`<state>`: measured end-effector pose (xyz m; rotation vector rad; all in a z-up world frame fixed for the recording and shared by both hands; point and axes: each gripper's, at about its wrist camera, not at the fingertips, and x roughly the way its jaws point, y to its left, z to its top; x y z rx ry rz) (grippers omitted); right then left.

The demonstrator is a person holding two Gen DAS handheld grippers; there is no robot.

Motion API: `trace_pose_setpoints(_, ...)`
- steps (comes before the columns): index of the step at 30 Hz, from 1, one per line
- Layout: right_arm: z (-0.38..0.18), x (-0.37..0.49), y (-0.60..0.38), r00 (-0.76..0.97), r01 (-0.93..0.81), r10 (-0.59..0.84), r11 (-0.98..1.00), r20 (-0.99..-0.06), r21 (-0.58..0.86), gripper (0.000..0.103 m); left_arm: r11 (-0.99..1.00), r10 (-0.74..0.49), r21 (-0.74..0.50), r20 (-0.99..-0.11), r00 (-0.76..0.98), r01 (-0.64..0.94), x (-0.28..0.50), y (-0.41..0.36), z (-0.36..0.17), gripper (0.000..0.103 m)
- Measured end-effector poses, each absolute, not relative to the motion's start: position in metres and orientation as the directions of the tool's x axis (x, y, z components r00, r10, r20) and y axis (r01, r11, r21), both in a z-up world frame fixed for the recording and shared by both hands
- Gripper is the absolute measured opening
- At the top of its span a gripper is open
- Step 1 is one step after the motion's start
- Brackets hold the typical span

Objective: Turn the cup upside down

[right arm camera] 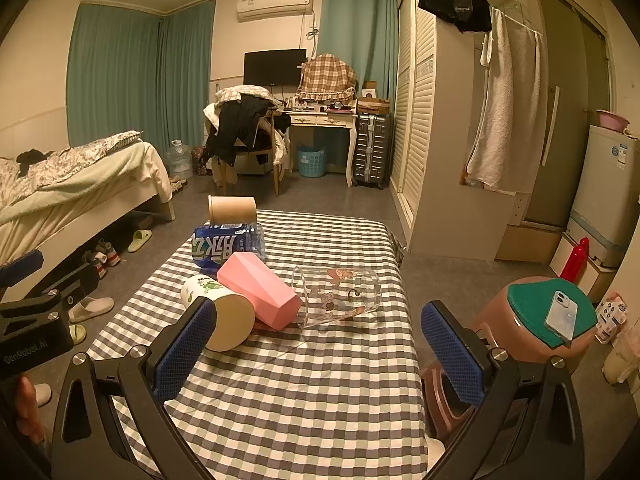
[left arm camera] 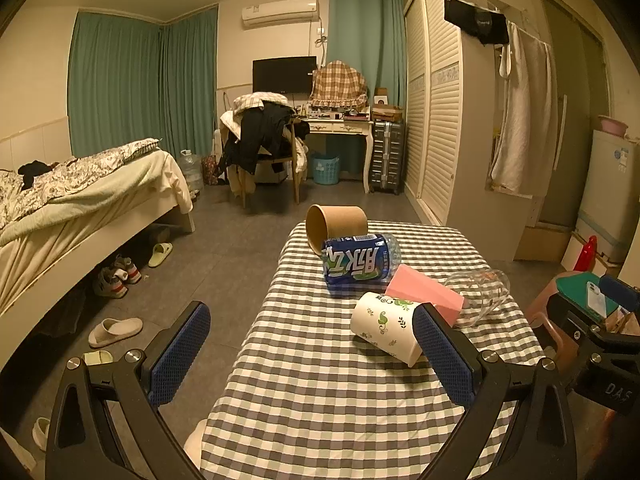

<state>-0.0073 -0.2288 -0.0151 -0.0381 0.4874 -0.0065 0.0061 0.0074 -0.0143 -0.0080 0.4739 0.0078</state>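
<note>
Left tool (left arm camera: 312, 356) spread | right tool (right arm camera: 320, 350) spread | cups (right arm camera: 258, 290) lying on table (right arm camera: 300, 400)

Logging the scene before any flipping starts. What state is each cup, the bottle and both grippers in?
Brown paper cup: on its side.
Blue-label bottle: lying down.
Pink cup: on its side.
White leaf-print cup: on its side.
Clear glass cup: on its side.
Left gripper: open, empty.
Right gripper: open, empty.
</note>
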Motion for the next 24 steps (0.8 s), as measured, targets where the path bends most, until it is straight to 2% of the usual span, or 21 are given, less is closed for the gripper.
trace_pose_setpoints(24,-0.0076,-0.011,-0.2256,0.887,-0.035,-0.004,0.996,-0.462,-0.076,0.103,1.0,0.012,0.008,-0.471,0.882,-0.009,0.0064,0.0019,-0.0098,0.103)
